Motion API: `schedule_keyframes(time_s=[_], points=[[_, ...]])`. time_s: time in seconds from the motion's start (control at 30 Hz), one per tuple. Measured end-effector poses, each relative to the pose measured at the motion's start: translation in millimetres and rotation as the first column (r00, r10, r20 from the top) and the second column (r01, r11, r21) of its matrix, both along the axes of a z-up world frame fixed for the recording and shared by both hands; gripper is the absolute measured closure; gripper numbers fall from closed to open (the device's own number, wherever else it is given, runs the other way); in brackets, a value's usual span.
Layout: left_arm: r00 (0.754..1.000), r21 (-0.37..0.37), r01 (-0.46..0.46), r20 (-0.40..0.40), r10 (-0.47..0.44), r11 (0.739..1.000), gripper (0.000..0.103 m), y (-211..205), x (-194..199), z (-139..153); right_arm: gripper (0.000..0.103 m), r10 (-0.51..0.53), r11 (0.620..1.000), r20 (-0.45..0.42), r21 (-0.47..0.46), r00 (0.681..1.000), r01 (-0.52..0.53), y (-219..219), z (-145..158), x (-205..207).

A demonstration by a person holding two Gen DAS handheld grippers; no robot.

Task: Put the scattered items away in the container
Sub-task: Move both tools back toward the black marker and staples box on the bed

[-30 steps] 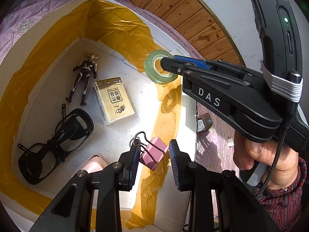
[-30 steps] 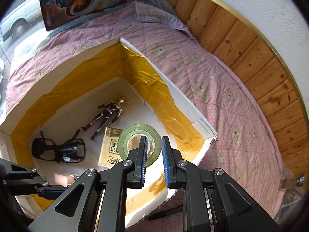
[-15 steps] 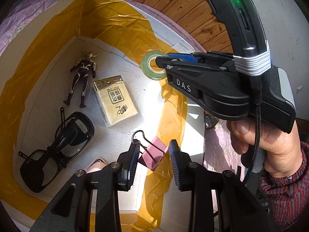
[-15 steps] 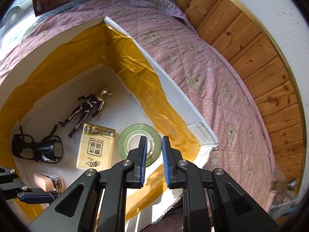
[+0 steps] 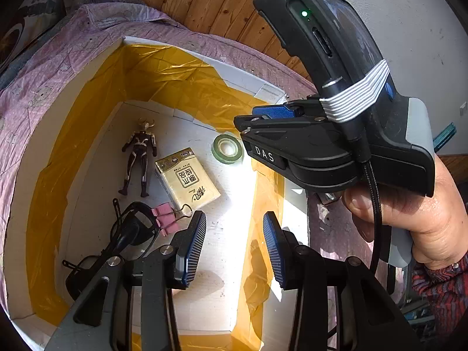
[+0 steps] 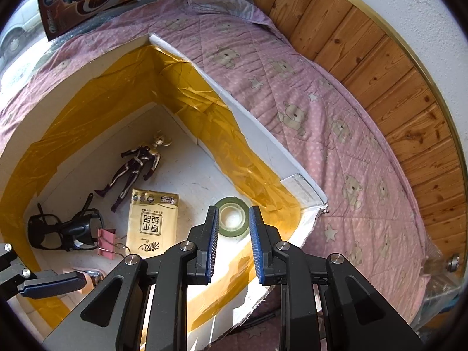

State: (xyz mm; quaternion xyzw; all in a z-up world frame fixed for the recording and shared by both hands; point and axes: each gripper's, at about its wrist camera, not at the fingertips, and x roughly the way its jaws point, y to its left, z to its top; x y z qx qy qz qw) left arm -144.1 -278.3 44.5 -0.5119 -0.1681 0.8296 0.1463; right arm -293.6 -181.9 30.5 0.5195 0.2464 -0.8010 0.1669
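Yellow film lines the walls of the white foam container [image 6: 239, 111] on the pink bear-print quilt [image 6: 307, 87], and everything you were tidying now lies on its floor: the green tape roll [image 6: 231, 216] flat near the right wall, the yellow tissue pack [image 6: 153, 222] just left of it, the dark action figure [image 6: 133, 167] face up toward the far corner, the black goggles [image 6: 63, 229] at the near left, and the pink binder clip [image 6: 106, 244] touching the goggles and just beside the tissue pack. Your right gripper [image 6: 232, 244] hangs above the tape roll with its blue-padded jaws parted and nothing between them; the roll shows through the gap. Your left gripper [image 5: 234, 247] is spread wider and also holds nothing, poised over bare floor to the right of the binder clip [image 5: 165, 219]. Your right hand [image 5: 409, 204] grips the other tool's handle over the container's right edge
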Motion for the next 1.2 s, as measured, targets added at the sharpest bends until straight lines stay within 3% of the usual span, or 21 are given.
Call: schedule_keyframes(time_s=[0.17, 0.33, 0.67, 0.83, 0.97, 1.2], points=[[1.0, -0.002, 0.008, -0.008, -0.008, 1.0, 0.059, 4, 8, 4, 0.079, -0.068, 0.99, 0.015, -0.119, 0.998, 0.07, 15, 17, 13], [1.0, -0.011, 0.0, -0.005, 0.0, 1.0, 0.057, 4, 20, 2, 0.079, -0.149, 0.958, 0.023, -0.245, 0.989, 0.15, 32, 32, 41], [1.0, -0.013, 0.004, -0.023, -0.005, 1.0, 0.056, 3, 48, 12, 0.078, -0.238, 0.877, 0.041, -0.42, 0.971, 0.232, 36, 43, 106], [0.999, -0.027, 0.001, -0.055, -0.003, 1.0, 0.051, 2, 62, 24, 0.078, -0.288, 0.815, 0.051, -0.512, 0.956, 0.272, 38, 49, 142], [0.998, -0.049, -0.002, -0.063, -0.001, 0.999, 0.047, 3, 73, 28, 0.078, -0.318, 0.77, 0.07, -0.563, 0.945, 0.301, 46, 49, 168], [0.996, -0.093, 0.038, -0.073, -0.045, 0.995, 0.046, 20, 95, 31, 0.077, -0.351, 0.741, 0.061, -0.592, 0.934, 0.317, 67, 55, 200]])
